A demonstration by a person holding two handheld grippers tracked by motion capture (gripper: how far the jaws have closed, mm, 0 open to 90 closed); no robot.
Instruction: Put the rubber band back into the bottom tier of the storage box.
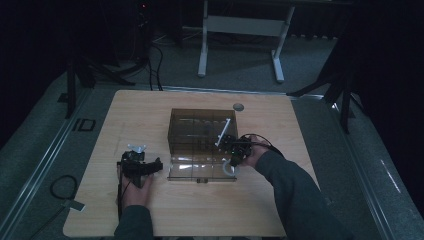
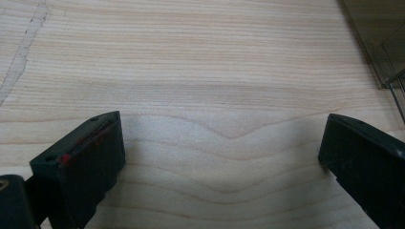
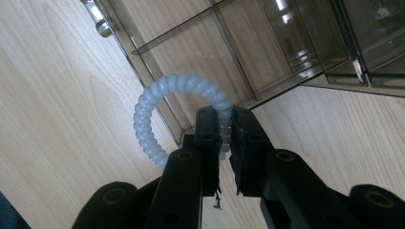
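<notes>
Left gripper (image 1: 142,165): jaws spread wide and empty, parked on the bare table (image 1: 150,115), apparently idle and clear of the work.
Compartment box (image 1: 202,131): smoky plastic, lid open toward the person.
Right gripper (image 3: 223,125): clamped tight on a pale spiral hair tie (image 3: 160,93), the loop hanging past the jaw tips above the lid's corner, likely bound for a compartment.
</notes>
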